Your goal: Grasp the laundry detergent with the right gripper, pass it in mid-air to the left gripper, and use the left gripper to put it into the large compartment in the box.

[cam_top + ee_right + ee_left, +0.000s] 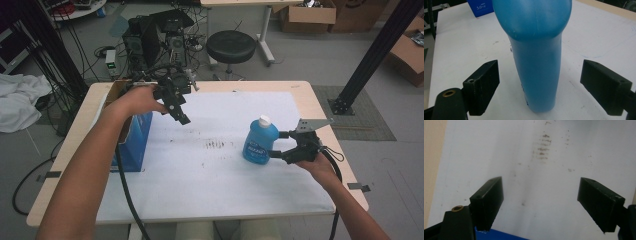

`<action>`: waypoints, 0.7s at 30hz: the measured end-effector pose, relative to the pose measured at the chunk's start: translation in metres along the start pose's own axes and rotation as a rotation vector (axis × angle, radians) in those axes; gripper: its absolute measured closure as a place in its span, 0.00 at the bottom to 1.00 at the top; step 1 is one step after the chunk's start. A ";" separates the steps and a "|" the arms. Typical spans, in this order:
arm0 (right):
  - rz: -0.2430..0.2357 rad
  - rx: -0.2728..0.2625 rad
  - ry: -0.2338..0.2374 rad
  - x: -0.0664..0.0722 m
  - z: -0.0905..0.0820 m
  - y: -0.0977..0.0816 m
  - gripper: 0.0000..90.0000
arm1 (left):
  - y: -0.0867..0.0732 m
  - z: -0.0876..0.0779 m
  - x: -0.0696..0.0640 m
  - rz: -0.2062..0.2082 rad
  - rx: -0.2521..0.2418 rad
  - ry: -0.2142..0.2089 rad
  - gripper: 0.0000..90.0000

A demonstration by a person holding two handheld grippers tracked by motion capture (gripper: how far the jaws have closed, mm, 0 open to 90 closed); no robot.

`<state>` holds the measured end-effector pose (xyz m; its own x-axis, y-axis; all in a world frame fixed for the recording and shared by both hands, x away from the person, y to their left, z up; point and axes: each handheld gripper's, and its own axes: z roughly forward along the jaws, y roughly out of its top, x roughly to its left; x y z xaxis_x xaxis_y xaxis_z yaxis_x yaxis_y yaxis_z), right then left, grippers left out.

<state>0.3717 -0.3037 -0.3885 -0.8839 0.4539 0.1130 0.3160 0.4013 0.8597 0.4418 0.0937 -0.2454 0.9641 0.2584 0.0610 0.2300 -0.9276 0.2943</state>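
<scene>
A blue plastic bottle (260, 141) with a white cap stands on the white sheet (210, 185), right of the middle. My right gripper (277, 145) is open at its right side. In the right gripper view the bottle (536, 62) rises between the two black jaws of my right gripper (540, 85), with a gap on each side. My left gripper (179, 111) is held in the air at the back left, above the sheet beside a blue box (134, 142). In its own view my left gripper (540, 195) is open with nothing between the jaws.
The blue box edge (499, 235) lies just under the left jaw. Dark smudges (216, 145) mark the sheet's middle. Behind the table stand a black stool (231, 46) and computer gear (150, 40). A black post (372, 57) rises at the right.
</scene>
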 end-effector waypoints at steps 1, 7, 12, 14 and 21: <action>-0.002 -0.002 0.001 0.000 0.001 0.000 0.17 | 0.000 0.000 0.000 -0.001 -0.001 0.000 0.24; -0.002 -0.017 0.007 0.000 0.008 0.000 0.17 | -0.001 0.001 0.000 -0.004 0.000 -0.001 0.24; 0.006 -0.028 0.011 0.001 0.014 0.000 0.17 | -0.002 0.001 0.000 -0.003 -0.001 -0.002 0.24; 0.002 -0.028 0.014 0.002 0.018 0.001 0.17 | -0.002 0.000 0.000 -0.003 -0.002 -0.002 0.24; 0.005 -0.037 0.012 0.002 0.024 0.001 0.17 | -0.002 0.000 0.000 0.000 -0.002 -0.002 0.24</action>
<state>0.3788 -0.2835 -0.3998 -0.8863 0.4463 0.1234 0.3081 0.3694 0.8767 0.4415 0.0957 -0.2462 0.9643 0.2583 0.0590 0.2302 -0.9270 0.2963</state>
